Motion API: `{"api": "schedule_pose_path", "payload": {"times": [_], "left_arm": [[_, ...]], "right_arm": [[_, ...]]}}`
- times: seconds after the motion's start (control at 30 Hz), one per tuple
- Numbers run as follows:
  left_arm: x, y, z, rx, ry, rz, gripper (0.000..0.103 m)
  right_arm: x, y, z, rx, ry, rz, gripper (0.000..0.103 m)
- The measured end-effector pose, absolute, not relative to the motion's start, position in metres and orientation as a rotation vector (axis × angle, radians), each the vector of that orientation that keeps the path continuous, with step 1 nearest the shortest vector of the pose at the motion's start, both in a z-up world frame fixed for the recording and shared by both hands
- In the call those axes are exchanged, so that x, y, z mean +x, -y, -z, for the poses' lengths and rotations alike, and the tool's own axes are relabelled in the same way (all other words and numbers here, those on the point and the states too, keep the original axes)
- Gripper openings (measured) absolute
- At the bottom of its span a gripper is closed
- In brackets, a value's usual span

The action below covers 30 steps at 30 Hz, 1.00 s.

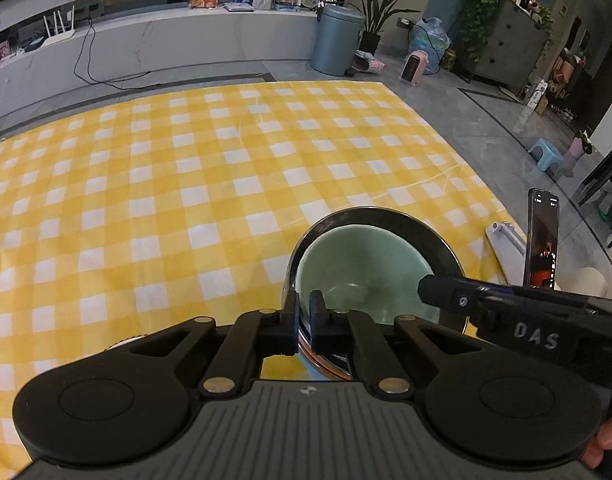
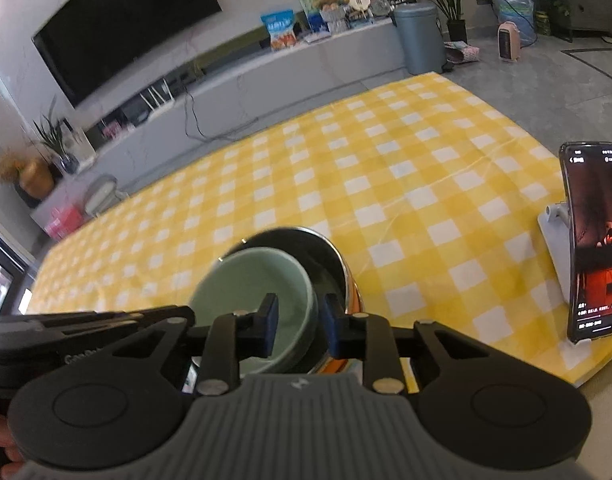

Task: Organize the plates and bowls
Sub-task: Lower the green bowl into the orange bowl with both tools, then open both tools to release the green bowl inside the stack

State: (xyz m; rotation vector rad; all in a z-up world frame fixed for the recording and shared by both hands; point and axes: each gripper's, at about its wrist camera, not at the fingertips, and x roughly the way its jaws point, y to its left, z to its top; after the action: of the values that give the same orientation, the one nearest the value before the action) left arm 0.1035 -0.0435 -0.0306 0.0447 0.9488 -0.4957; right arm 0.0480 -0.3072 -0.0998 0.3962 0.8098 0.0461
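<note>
My left tool (image 1: pixel 304 312) pinches the near rim of the steel bowl (image 1: pixel 446 248), fingers narrow with the thin metal wall between them, because that bowl is the outer shell and I judge it needs steadying while the other one settles; the green bowl (image 1: pixel 366 264) sits nested inside it, tilted toward one side so its rim rides up against the steel wall rather than lying level; my right tool (image 2: pixel 300 322) straddles the green bowl's rim, one finger inside and one outside, the gap only moderately wide, and I cannot tell whether the pads actually press the ceramic or have just let go; both bowls stand near the front right of the table (image 1: pixel 146 184) on its yellow checked cloth, close to the phone (image 2: pixel 594 240) propped on its white stand (image 2: pixel 554 232), which I should keep clear of; nesting looks nearly done, needing only levelling
</note>
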Motion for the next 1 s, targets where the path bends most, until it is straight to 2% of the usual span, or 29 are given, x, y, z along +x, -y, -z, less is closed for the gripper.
{"api": "schedule_pose_path", "payload": {"times": [0.03,0.1,0.37,0.5,0.57,0.63,0.67,0.73,0.77,0.83,0.87,0.9,0.93,1.0], "left_arm": [[0.104,0.044,0.031,0.046,-0.944,0.494,0.004],[0.103,0.046,0.031,0.062,-0.934,0.488,0.004],[0.103,0.058,0.033,0.122,-0.913,0.499,0.002],[0.102,0.058,0.033,0.121,-0.913,0.493,0.005],[0.102,0.056,0.031,0.103,-0.908,0.488,0.008],[0.1,0.052,0.027,0.09,-0.885,0.483,0.024],[0.099,0.05,0.025,0.082,-0.872,0.478,0.029],[0.098,0.046,0.021,0.058,-0.845,0.469,0.048],[0.097,0.044,0.02,0.042,-0.835,0.464,0.052],[0.095,0.04,0.018,0.006,-0.821,0.449,0.058],[0.094,0.037,0.018,-0.018,-0.819,0.443,0.061],[0.093,0.034,0.019,-0.055,-0.818,0.436,0.068],[0.093,0.031,0.021,-0.093,-0.82,0.431,0.072],[0.093,0.024,0.028,-0.179,-0.836,0.414,0.073]], "right_arm": [[0.049,0.306,0.101,0.388,-0.814,-0.046,0.016],[0.05,0.304,0.104,0.36,-0.819,-0.037,0.007],[0.047,0.311,0.097,0.344,-0.781,-0.007,0.002],[0.048,0.311,0.097,0.336,-0.79,-0.02,0.002],[0.047,0.314,0.098,0.361,-0.789,-0.029,0.006],[0.043,0.316,0.097,0.377,-0.771,-0.031,0.009],[0.041,0.317,0.095,0.38,-0.76,-0.033,0.012],[0.037,0.32,0.091,0.399,-0.73,-0.038,0.024],[0.035,0.321,0.088,0.407,-0.714,-0.034,0.032],[0.033,0.325,0.084,0.416,-0.694,-0.02,0.036],[0.033,0.327,0.083,0.422,-0.689,-0.011,0.043],[0.034,0.328,0.083,0.428,-0.688,-0.003,0.051],[0.034,0.33,0.085,0.437,-0.693,0.007,0.053],[0.038,0.335,0.094,0.469,-0.724,0.031,0.057]]}}
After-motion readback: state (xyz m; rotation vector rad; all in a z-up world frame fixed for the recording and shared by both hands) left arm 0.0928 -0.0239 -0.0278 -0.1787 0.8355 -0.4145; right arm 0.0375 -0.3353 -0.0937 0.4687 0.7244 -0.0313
